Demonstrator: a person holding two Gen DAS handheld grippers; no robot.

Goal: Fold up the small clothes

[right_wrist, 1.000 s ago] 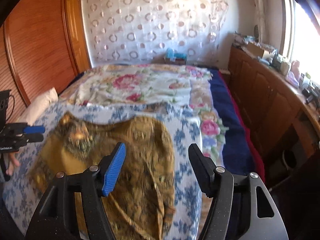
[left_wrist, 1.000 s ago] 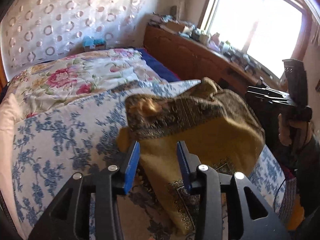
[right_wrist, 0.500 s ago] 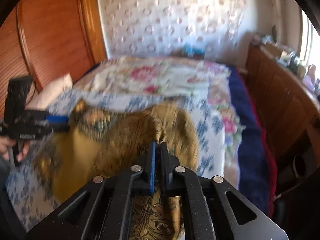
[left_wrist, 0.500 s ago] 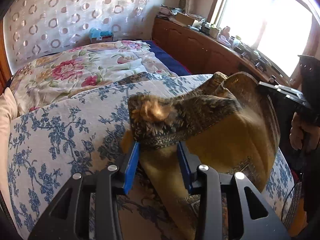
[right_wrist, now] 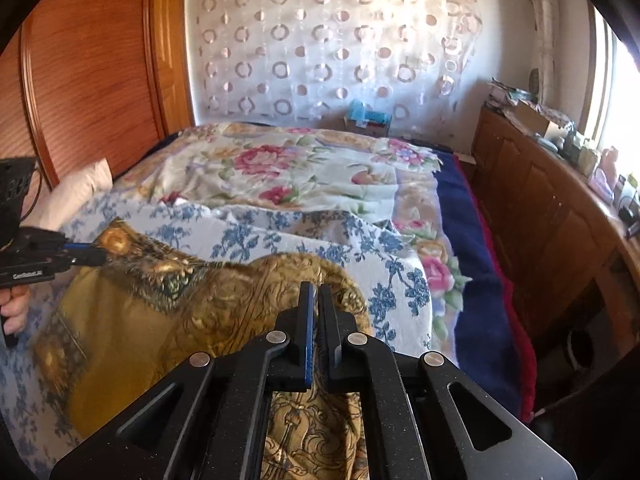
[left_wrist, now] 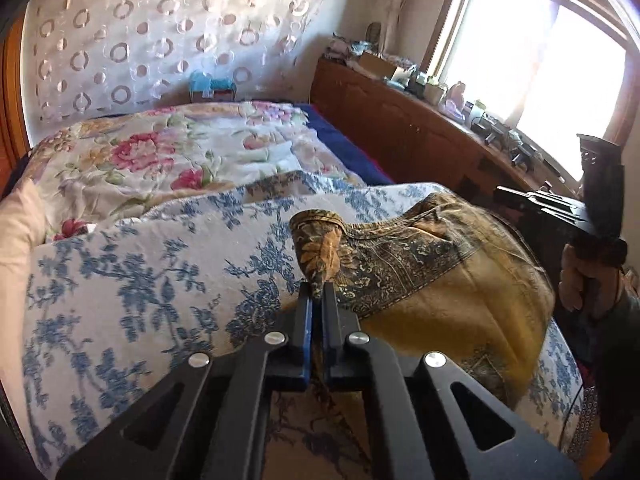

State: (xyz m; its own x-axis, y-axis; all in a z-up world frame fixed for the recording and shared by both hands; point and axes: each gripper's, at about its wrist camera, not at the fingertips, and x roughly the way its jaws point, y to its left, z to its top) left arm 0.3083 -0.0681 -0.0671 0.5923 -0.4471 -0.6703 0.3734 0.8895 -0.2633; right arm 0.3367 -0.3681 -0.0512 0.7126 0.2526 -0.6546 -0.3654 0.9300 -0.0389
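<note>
With my left tool and right tool both just clenched on the mustard garment lying on the blue-flowered bedspread, I judge the next move is lifting its edge over into a fold.

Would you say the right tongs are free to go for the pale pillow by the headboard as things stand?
Probably not: the right tongs are shut on the mustard patterned garment, and the pillow lies beyond the left tongs, which pinch the same cloth.

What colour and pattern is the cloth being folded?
The cloth is mustard yellow with a dark, ornate gold-patterned border band; clearest in the left wrist view.
</note>
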